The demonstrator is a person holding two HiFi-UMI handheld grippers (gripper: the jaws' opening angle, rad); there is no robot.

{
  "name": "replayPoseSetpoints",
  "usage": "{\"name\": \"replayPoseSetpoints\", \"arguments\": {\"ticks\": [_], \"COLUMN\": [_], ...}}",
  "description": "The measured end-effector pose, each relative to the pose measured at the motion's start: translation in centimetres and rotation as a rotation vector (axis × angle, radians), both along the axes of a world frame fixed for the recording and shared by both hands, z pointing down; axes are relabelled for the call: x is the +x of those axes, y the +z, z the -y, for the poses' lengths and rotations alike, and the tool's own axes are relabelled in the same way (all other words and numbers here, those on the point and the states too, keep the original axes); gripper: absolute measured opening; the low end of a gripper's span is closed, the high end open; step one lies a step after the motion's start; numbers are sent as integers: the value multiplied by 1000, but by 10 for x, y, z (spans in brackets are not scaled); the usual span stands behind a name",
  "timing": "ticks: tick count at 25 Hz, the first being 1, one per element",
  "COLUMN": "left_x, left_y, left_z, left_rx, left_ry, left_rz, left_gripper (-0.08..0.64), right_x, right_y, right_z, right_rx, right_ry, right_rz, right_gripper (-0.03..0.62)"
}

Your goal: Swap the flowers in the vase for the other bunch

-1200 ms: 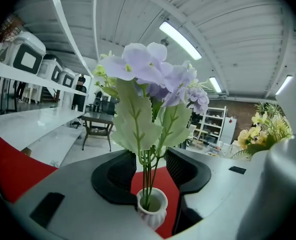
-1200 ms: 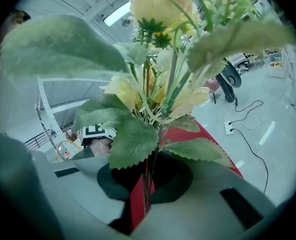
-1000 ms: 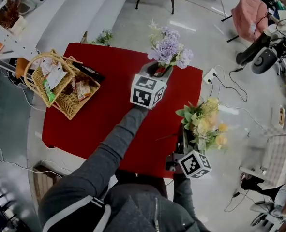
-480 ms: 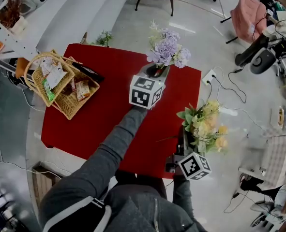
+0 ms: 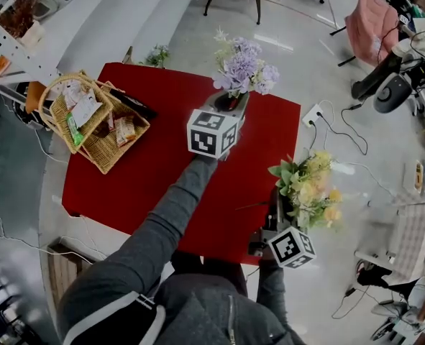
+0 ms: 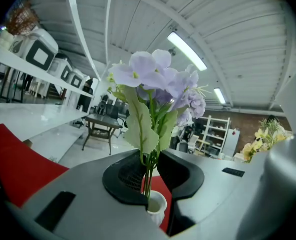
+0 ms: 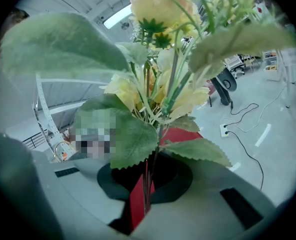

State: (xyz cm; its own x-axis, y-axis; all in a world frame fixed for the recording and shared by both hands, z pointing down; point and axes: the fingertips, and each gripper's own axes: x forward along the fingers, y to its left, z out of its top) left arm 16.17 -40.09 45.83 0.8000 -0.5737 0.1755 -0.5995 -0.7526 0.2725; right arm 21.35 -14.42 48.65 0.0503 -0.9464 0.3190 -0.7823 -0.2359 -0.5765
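Worktop, red and flat [image 5: 147, 157], bears the purple artificial flower bunch [image 5: 242, 67] at its far edge. The left gripper [image 6: 150, 171] has just been closing its jaws, which now pinch those stems. Off the worktop's right edge, the right gripper [image 7: 146, 184] has its jaws almost together on the stems of the yellow flower bunch [image 5: 309, 189]. Only the left gripper view shows the small white vase [image 6: 155, 208] under the purple stems.

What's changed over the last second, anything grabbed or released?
The left gripper has just been closing its jaws on the stems of the purple flowers, just above the vase; they are not lifted out yet. Unchanged: the right gripper holds the yellow bunch beside the table.
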Motion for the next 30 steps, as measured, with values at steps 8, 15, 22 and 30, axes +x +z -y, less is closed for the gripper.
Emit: {"name": "replayPoseSetpoints", "arguments": {"ticks": [8, 15, 22, 30], "left_x": [-7, -11, -12, -13], "left_y": [-23, -40, -72, -100], "left_z": [-1, -5, -11, -21], "left_rx": [50, 87, 133, 183], "left_ry": [-7, 3, 19, 33], "left_rz": [-38, -55, -83, -91], "left_gripper": [69, 69, 69, 69], "right_x": [-6, -9, -11, -15], "right_y": [0, -1, -7, -14], "right_z": [-3, -1, 1, 2], "right_rx": [10, 31, 55, 93], "right_ry": [-9, -4, -2, -9], "right_rz": [8, 14, 23, 25], "right_gripper": [23, 23, 23, 23]}}
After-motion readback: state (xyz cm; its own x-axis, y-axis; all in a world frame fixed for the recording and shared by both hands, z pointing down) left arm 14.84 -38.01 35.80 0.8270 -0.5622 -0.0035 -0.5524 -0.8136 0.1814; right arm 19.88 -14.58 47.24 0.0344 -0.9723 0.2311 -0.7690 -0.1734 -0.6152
